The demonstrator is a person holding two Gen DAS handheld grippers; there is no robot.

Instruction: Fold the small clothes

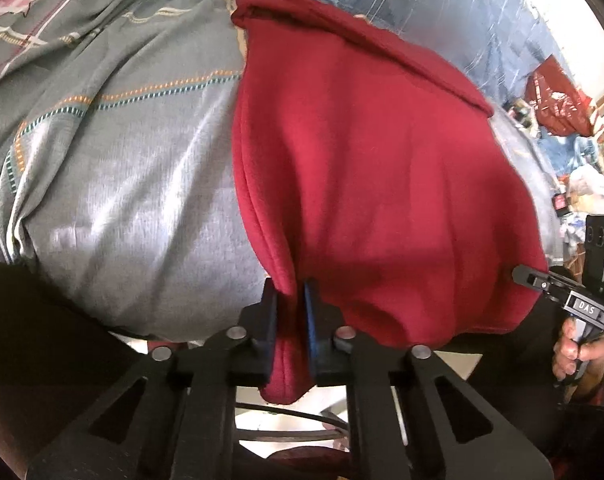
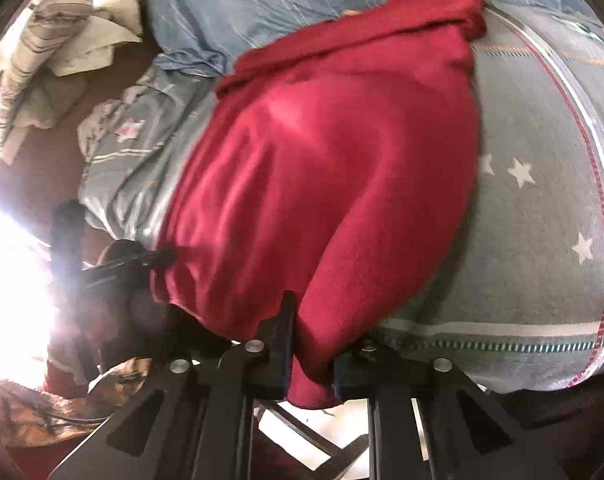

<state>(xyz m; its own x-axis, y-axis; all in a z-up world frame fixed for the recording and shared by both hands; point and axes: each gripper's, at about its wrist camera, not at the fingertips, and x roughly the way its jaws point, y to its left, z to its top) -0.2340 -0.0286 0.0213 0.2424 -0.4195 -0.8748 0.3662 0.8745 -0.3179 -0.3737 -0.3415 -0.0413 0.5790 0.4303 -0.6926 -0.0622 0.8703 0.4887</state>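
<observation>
Red garment (image 1: 382,168) on grey bedsheet (image 1: 134,200), near corners pinched in both hand-held grippers

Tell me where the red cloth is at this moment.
In both wrist views the red cloth lies on the grey star-print bedsheet, its near edge pinched by the left gripper and the right gripper.

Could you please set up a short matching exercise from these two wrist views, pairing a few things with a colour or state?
Things:
1. garment
2. bedsheet
3. left gripper
4. quilt

Descriptions:
A. grey, with stars and stitched lines
B. blue, with pale checks
C. dark red, spread out
D. shut on a cloth corner

Pairs: 1-C, 2-A, 3-D, 4-B
</observation>
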